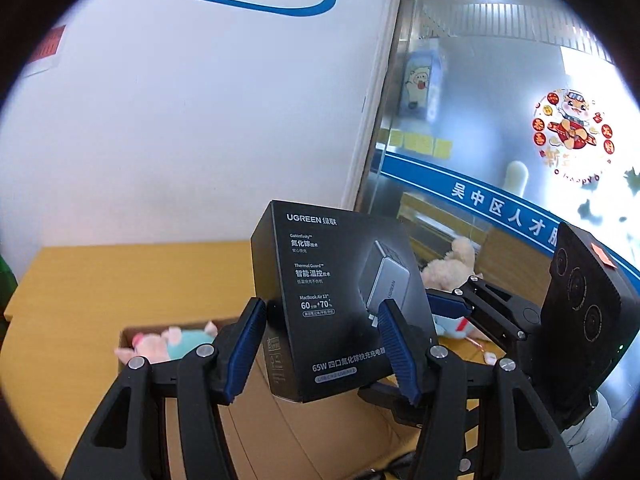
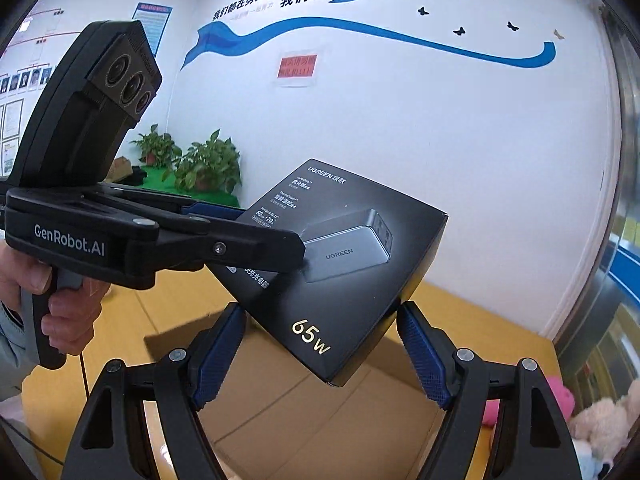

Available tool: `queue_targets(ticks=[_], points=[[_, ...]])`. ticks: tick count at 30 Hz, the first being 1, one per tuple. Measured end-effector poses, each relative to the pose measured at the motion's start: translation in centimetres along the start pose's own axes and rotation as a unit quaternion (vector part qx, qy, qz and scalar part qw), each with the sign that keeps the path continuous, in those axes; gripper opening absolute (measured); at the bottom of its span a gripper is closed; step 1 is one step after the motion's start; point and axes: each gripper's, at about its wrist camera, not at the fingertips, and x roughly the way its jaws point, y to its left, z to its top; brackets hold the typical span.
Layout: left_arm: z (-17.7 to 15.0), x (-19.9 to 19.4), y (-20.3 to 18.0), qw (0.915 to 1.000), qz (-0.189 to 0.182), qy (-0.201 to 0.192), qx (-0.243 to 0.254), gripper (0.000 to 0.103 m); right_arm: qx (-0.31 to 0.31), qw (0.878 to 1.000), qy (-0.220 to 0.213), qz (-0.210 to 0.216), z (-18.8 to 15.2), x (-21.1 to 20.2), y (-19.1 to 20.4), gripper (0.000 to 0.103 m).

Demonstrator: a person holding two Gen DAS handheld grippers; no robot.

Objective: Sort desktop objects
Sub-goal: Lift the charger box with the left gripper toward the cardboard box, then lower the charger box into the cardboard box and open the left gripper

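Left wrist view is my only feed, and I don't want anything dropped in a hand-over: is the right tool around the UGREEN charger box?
Observer: The right tool straddles the lower corner of the charger box, with its pads at the box's edges. I cannot tell whether they are pressing.
Operator: Where does my left tool bite?
Observer: The left tool clamps the box's left side, with one finger lying across the printed face.
Operator: Which part of the box is nearest the right camera?
Observer: The corner with the gold 65w print, between the right tool's pads.
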Motion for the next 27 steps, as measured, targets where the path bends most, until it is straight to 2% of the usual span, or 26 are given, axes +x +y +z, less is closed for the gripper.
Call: queue_targets(ticks=[6,10,14,16,20,24,27], points=[[2.2,4.6,2.8,0.9997,0.021,0.013,0.002,0.058,0.007,1.0,0.015,0.007,1.7,5.1,-3.4,0.077],[1.5,9.3,5.7,0.9984,0.021,0.05,-0.016,0.058,0.028,0.998,0.047,0.027,0.7,9.7,-6.1,0.077],[-0.4,14.8,8.8,0.9938,0.018,0.099,-0.046,0.058,0.047,0.994,0.095,0.04,-1.7,15.1,-8.5,0.077],[-1.9,17.2,10.1,0.9897,0.016,0.125,-0.067,0.058,0.062,0.99,0.12,0.05,-3.3,17.5,-9.6,0.077],[-5.2,22.0,12.6,0.9756,0.011,0.181,-0.123,0.058,0.085,0.979,0.176,0.06,-7.1,22.4,-11.0,0.077],[-7.3,25.4,13.3,0.9647,0.027,0.224,-0.135,0.058,0.121,0.963,0.226,0.079,-10.4,26.2,-12.5,0.077],[-8.7,27.5,13.7,0.9534,0.045,0.261,-0.145,0.058,0.149,0.949,0.264,0.088,-12.3,28.9,-13.6,0.077]])
